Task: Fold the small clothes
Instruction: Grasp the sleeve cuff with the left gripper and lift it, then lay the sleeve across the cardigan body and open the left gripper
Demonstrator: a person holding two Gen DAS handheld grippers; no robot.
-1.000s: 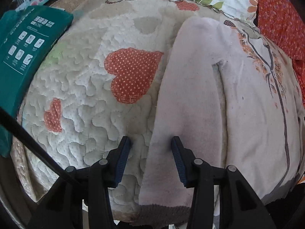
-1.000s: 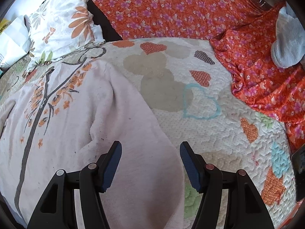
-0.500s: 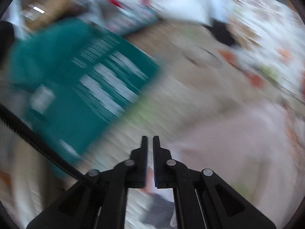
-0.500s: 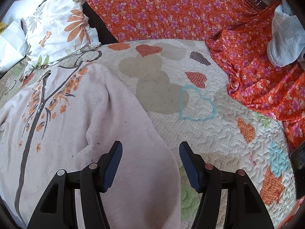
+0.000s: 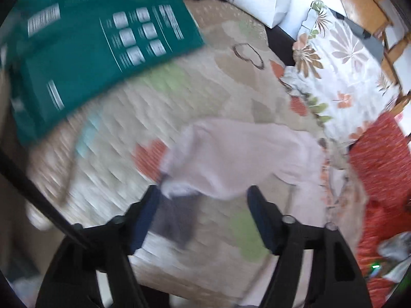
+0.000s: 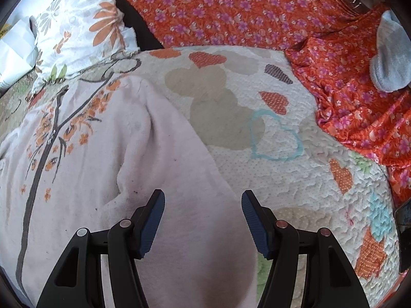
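A quilted bedspread (image 6: 295,169) with heart patches fills both views, running ahead of and to the right of the right gripper's fingers (image 6: 154,213). Beyond it, far ahead and off to the right, lies an orange floral sheet (image 6: 231,7). The pale pink cardigan (image 6: 84,169), zipped down the front with orange flower embroidery, is spread flat on the bedspread, reaching from ahead-left to directly beneath the right gripper (image 6: 203,200), whose fingers stand wide apart above its sleeve, holding nothing. In the blurred left wrist view, the other sleeve (image 5: 239,159) lies bunched in a fold just ahead of the left gripper (image 5: 203,192); its fingers (image 5: 146,213) are spread open, and the sleeve's cuff end seems to sit near the left fingertip, though the blur makes contact hard to judge. A green printed package (image 5: 84,43) lies far ahead-left of those fingers, and a floral pillow (image 5: 341,71) far ahead-right. A grey sock (image 6: 390,59) rests on the sheet.
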